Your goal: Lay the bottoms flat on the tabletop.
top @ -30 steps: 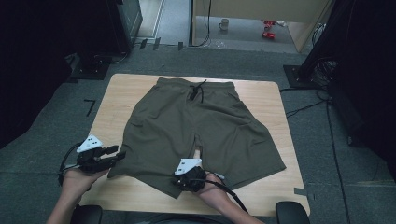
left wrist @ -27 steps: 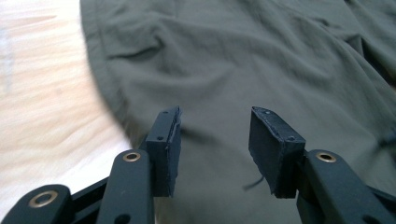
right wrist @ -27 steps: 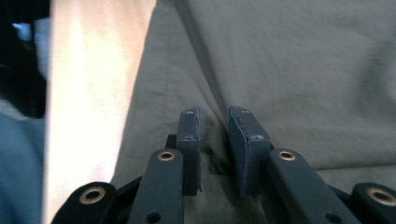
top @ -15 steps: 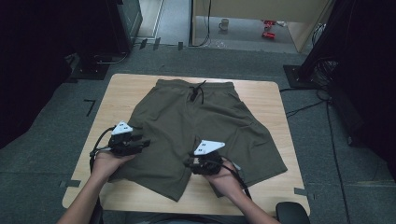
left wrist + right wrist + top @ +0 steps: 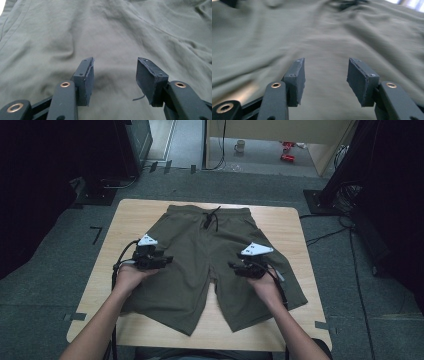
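Note:
Olive green shorts (image 5: 200,240) lie spread flat on the wooden table (image 5: 135,215), waistband and black drawstring (image 5: 210,217) at the far side, legs toward the person. My left gripper (image 5: 167,261) hovers over the left leg and points right. My right gripper (image 5: 234,267) hovers over the right leg and points left. In the left gripper view the left gripper (image 5: 115,62) is open above smooth fabric (image 5: 112,30). In the right gripper view the right gripper (image 5: 326,61) is open above blurred fabric (image 5: 312,32). Both pairs of jaws have just been opening, with nothing between them.
Bare wood runs along the table's left side and its front edge (image 5: 250,332). On the floor beyond are a mug (image 5: 241,145), a red object (image 5: 286,151) and cables (image 5: 325,232) at the right. Dark equipment (image 5: 125,150) stands at the back left.
Both hands have moved away from the table's front edge and to the right, from the hems up over the legs of the shorts. The shorts lie as before.

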The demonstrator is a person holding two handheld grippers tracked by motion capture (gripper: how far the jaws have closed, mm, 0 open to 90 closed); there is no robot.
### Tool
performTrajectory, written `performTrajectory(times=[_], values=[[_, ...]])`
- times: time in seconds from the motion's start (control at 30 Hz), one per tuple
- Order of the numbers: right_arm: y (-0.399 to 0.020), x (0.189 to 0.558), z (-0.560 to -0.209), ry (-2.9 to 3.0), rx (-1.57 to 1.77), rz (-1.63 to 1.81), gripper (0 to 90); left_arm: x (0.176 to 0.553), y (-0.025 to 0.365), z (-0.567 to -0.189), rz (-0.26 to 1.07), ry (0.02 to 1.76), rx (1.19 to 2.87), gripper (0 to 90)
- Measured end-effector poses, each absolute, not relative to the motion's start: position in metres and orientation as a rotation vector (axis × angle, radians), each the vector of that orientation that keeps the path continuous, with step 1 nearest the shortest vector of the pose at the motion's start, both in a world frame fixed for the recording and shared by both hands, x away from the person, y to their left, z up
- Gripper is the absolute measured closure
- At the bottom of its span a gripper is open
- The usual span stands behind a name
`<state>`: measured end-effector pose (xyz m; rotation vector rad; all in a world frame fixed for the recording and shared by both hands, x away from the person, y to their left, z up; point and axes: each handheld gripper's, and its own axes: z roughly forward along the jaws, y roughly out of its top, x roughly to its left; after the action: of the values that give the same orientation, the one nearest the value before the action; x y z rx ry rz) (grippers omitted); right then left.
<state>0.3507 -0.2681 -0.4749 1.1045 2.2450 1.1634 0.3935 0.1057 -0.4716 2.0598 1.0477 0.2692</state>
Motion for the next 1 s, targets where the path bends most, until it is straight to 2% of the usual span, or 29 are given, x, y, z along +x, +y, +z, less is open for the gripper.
performTrajectory(times=[0.23, 0.4, 0.63, 0.77, 0.93, 1.0], values=[[-0.314, 0.407, -0.484, 2.174, 1.255, 1.062, 45.2, 0.43, 0.092, -0.487, 0.283, 1.054, 2.058, 48.4], [-0.329, 0.42, -0.505, 2.163, 1.302, 0.966, 44.0, 0.438, 0.086, -0.501, 0.272, 1.083, 2.08, 48.3], [-0.332, 0.405, -0.519, 2.144, 1.378, 0.965, 40.4, 0.432, 0.078, -0.507, 0.297, 1.044, 2.147, 43.9], [-0.331, 0.394, -0.522, 2.101, 1.386, 0.995, 39.0, 0.422, 0.079, -0.512, 0.356, 1.028, 2.104, 43.8], [-0.328, 0.379, -0.522, 2.077, 1.415, 0.983, 36.5, 0.415, 0.085, -0.514, 0.299, 1.074, 2.033, 43.7], [-0.327, 0.373, -0.522, 2.077, 1.418, 0.975, 31.9, 0.408, 0.086, -0.516, 0.304, 1.081, 2.0, 43.6]])
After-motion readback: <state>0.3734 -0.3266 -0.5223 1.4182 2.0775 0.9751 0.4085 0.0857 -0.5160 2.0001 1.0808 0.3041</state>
